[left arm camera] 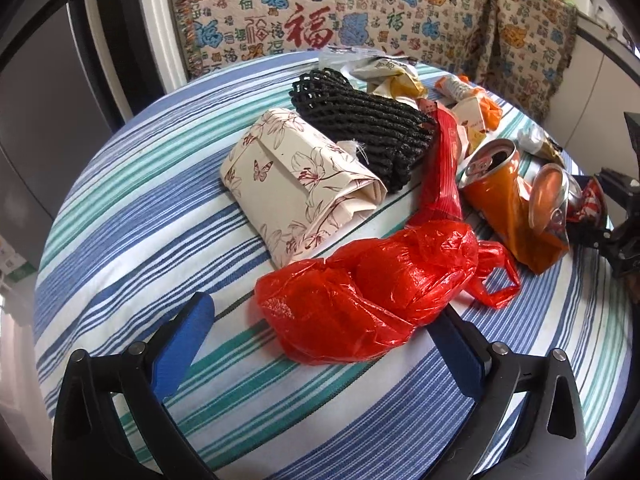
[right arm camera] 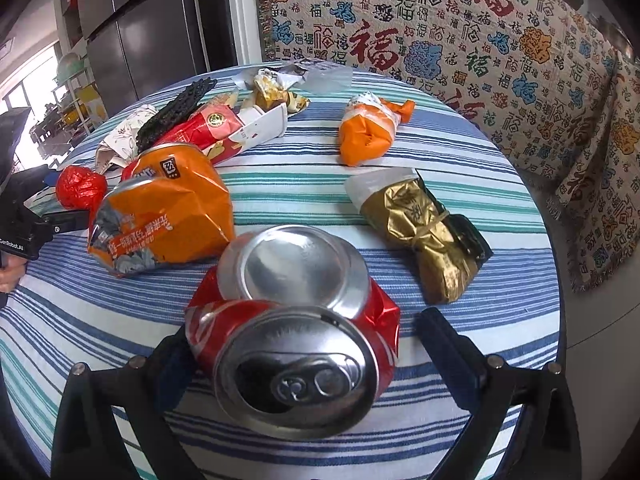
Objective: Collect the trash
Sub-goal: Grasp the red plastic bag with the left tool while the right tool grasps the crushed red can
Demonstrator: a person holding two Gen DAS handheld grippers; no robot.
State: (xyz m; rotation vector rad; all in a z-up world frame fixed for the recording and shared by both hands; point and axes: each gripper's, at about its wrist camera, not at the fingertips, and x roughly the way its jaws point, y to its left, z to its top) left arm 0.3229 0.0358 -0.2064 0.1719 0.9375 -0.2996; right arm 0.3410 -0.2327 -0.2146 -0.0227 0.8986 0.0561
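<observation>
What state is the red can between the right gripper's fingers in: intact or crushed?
Crushed. The red can is buckled and folded in the middle, so both its silver ends show at once.

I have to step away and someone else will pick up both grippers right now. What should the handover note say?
Left gripper: open, straddling the red plastic bag on the striped tablecloth; not yet closed on it.
Right gripper: open around the crushed red can; no grip yet.
Still on the table: crushed orange can, gold packet, orange wrapper, red snack bag, black foam net, floral paper packet, more wrappers at the far edge.
Done: nothing visibly collected. No bin in view.
Left: everything.
</observation>
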